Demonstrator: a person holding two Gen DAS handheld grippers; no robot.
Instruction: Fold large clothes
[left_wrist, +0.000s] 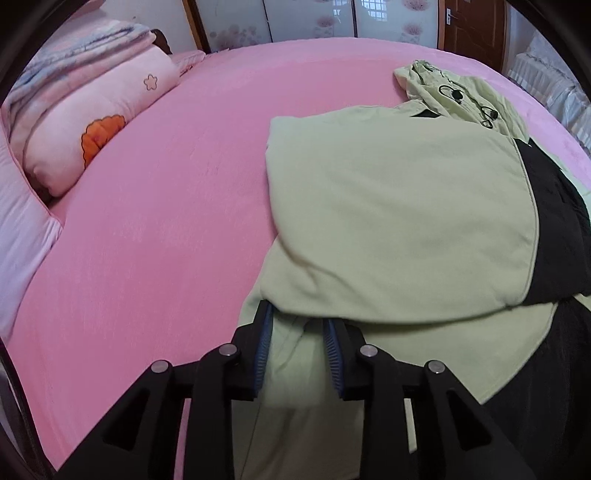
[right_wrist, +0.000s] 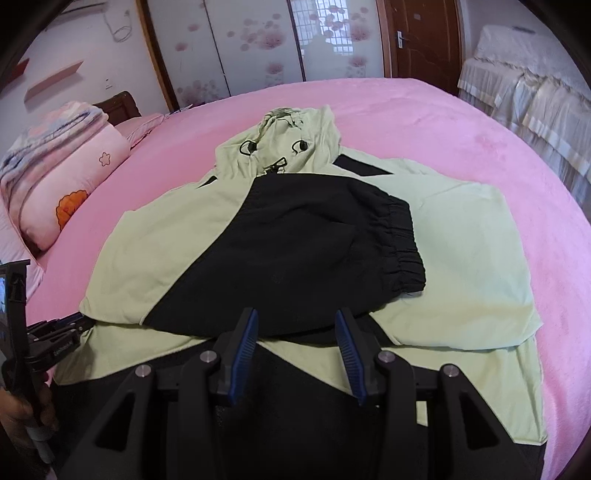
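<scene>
A pale green hooded jacket (right_wrist: 461, 251) with black panels is laid flat near the middle of the bed (right_wrist: 480, 122), hood (right_wrist: 291, 136) pointing away toward the far edge. Both sleeves appear to have been brought in across the body: the black, elastic-cuffed sleeve (right_wrist: 332, 243) is seen lying over the chest, and a green fold is laid over the other side. The side folds are therefore judged largely done, while the lengthwise fold, hem to hood, is judged still to be made; the hood has not been tucked in.

The fabric looks soft and slightly puffy, with gentle creases and a raw-looking pale hem nearest the cameras. Two black drawcord toggles are visible on the hood.

The left claw (left_wrist: 297, 347) is set at the near left edge of the garment, its blue-padded fingers moderately parted with green cloth between them; whether that cloth is pinched cannot be told. The right claw (right_wrist: 297, 339) is held apart over the near hem, nothing gripped.

Further out, a folded pink quilt (right_wrist: 70, 184) with an orange flower print is stacked at the left of the bed, and flower-patterned wardrobe doors (right_wrist: 258, 40) and a brown door (right_wrist: 424, 37) are seen behind
</scene>
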